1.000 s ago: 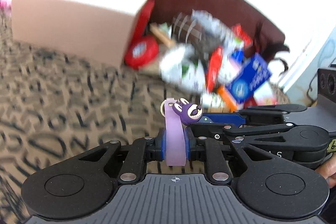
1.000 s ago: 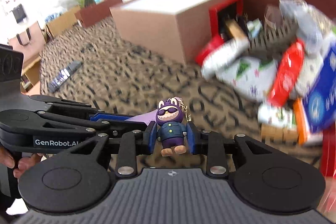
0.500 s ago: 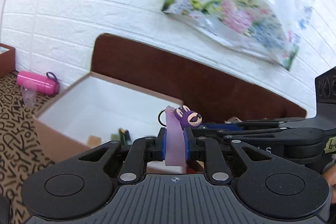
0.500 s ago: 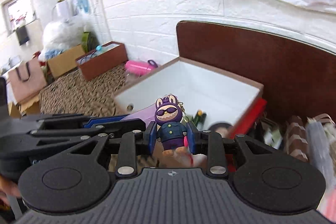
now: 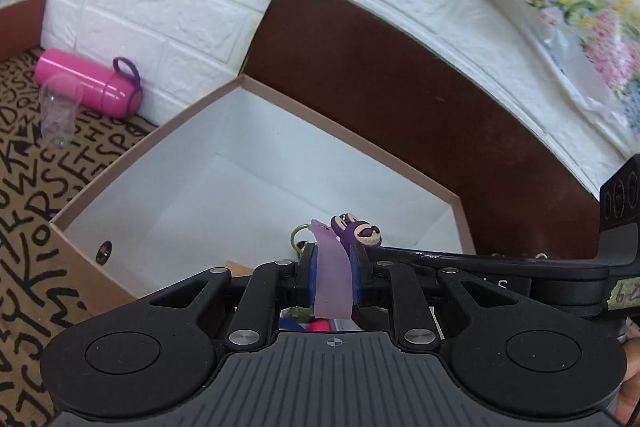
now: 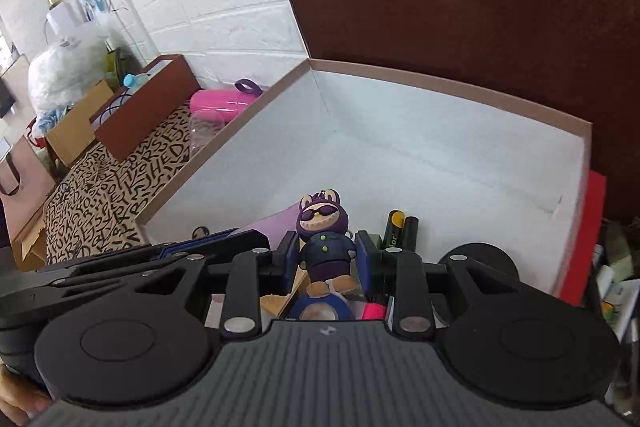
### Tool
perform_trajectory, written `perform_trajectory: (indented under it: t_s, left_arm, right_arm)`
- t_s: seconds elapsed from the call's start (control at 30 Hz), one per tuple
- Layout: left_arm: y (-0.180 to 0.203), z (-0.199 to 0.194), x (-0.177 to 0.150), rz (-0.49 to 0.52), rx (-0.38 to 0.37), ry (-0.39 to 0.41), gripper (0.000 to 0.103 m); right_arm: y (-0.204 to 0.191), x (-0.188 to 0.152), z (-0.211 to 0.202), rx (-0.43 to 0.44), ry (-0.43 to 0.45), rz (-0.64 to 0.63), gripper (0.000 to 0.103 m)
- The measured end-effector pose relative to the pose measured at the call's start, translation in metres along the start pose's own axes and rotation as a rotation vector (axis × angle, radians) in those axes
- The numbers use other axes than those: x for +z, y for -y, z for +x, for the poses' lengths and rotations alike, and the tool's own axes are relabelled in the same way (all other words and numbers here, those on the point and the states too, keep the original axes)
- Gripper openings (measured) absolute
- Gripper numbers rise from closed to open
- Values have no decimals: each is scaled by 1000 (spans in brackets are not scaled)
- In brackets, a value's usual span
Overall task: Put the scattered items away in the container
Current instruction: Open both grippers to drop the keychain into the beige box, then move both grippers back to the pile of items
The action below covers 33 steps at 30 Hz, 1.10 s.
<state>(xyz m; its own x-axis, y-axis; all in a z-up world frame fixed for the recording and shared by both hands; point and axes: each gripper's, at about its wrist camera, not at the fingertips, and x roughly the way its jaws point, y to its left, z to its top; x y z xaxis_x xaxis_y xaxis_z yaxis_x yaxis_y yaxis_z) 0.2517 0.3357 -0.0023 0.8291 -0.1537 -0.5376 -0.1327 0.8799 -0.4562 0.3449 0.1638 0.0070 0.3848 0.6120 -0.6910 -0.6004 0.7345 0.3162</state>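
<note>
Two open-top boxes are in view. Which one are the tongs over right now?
The big white-lined box with the tan rim, directly under the purple figure keychain. The other, a dark brown box, sits off to the left by the wall, well clear of the tongs.

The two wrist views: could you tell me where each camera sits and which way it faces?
Left wrist view: sits on the left gripper, looking forward and down into the open box; its fingers pinch a lilac strap; the right gripper crosses at right.
Right wrist view: sits on the right gripper, facing the same box; its fingers clamp a purple figure; the left gripper enters from the left.
Shared: box, figure, strap, pink bottle.
</note>
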Motion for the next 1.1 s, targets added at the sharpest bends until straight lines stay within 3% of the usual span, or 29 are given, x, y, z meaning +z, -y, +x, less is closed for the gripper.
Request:
perform_trajectory:
  t_s: [0.03,0.07,0.1,0.13,0.17,0.2,0.23,0.27,0.3,0.47,0.73,0.97,1.1]
  left_arm:
    - [-3,3,3,-2,2,4,14]
    - [-5,5,5,-6,3,16,32]
    - [-7,6,8,-14,8,39,32]
    - [-9,6,9,-30,20,70,43]
    - [-13,4,11,-64,44,102,69]
    - [-17,0,12,-116,79,131,84]
    - [-22,-4,12,-151,90,163,98]
    - [-24,-8,12,-156,78,189,100]
    - [-24,-11,12,-144,68,195,100]
    - [-15,-15,12,-87,95,171,103]
    - [6,-26,-1,-85,74,160,103]
    - [43,-55,-29,-56,18,147,103]
    - [75,-71,-56,-12,-27,132,103]
  right_arm:
    - [1,3,4,2,0,11,34]
    - [2,5,7,4,0,21,34]
    - [3,8,11,6,4,29,34]
    - [3,11,14,8,12,33,35]
    - [4,13,15,2,26,34,35]
    - [4,14,16,-14,46,37,38]
    - [7,15,15,-23,62,46,60]
    - [8,15,13,-28,75,54,71]
    - [9,15,12,-35,84,55,73]
    - [14,13,5,-36,62,46,73]
    - [27,5,-20,-25,42,99,86]
    - [40,-15,-72,35,51,103,87]
    - [45,-32,-117,78,78,87,93]
